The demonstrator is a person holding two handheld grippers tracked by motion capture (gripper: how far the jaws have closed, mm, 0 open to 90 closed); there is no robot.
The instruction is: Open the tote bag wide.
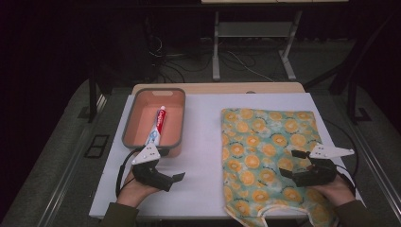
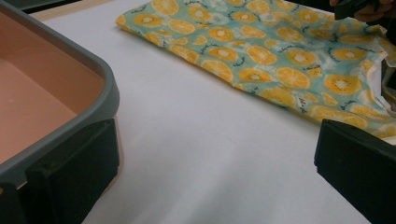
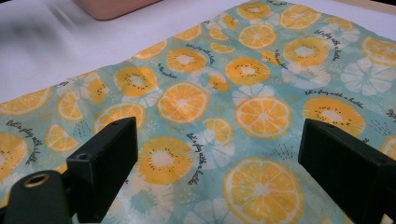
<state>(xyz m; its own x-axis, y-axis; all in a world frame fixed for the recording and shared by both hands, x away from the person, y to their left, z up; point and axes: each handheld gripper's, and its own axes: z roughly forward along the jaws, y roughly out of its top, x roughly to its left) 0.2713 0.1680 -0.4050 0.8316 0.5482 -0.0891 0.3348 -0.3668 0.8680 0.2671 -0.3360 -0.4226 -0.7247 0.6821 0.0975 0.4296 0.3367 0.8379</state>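
Note:
A pink bin with a grey rim (image 1: 153, 92) stands at the back left of the white mat and holds a toothpaste tube (image 1: 158, 125). To its right a cloth bag with an orange-slice print (image 1: 265, 151) lies flat. My left gripper (image 1: 170, 168) sits just in front of the bin, open, pointing right toward the bag. In the left gripper view its jaws (image 2: 215, 140) stand wide apart over bare mat, with the bin's rim (image 2: 93, 74) beside the left jaw and the bag (image 2: 261, 51) ahead. My right gripper (image 1: 291, 163) hovers open over the bag's near right part (image 3: 261, 70), nothing gripped (image 3: 219, 140).
The white mat (image 1: 203, 156) covers a wooden table (image 1: 217, 88). The bag's handles hang near the front edge (image 1: 274, 215). Dark floor, cables and a desk frame (image 1: 255, 42) lie beyond the table. The bin's corner (image 3: 112, 7) is ahead in the right gripper view.

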